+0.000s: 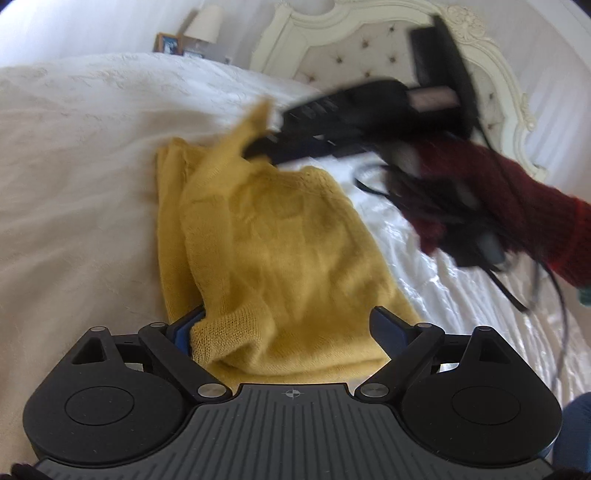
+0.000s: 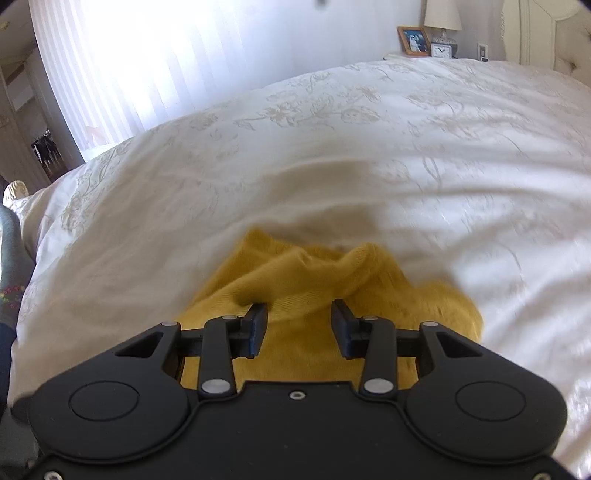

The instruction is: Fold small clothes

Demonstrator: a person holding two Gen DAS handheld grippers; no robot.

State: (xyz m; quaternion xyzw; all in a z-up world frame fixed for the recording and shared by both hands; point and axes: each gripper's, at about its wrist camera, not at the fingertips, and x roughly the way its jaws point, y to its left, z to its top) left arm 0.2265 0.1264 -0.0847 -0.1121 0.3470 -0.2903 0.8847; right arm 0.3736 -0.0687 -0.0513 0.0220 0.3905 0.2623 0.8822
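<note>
- One yellow knitted garment (image 1: 273, 251) is lying on the white bed cover (image 1: 74, 166), partly folded, with a long strip of it showing along its left side.
- Two grippers are working over it, one in each of the person's hands.
- The left gripper (image 1: 291, 332) is sitting at the near edge of the garment with its jaws standing wide; the near hem is bunching up between them and hiding part of the left finger (image 1: 184, 328), but the pads are not squeezing it.
- The right gripper (image 2: 299, 325) is hovering over the far part of the garment with its jaws about half open; folds of yellow cloth are lying under and between the fingers, and whether the pads are pinching any of it I cannot tell.
- In the left wrist view that right gripper is appearing as a dark blur with a far corner of the cloth standing up at its tip, and one dark red knitted sleeve (image 1: 517, 199) is reaching in from the right, with black cables (image 1: 509, 291) trailing below.
- One cream carved headboard (image 1: 369, 48) is standing at the far right.
- On the far bedside table one lamp (image 2: 441, 18), one framed photo (image 2: 413, 40) and one small clock (image 2: 441, 51) are standing in a row.
- Pale striped curtains (image 2: 147, 66) are glowing on the far left.
</note>
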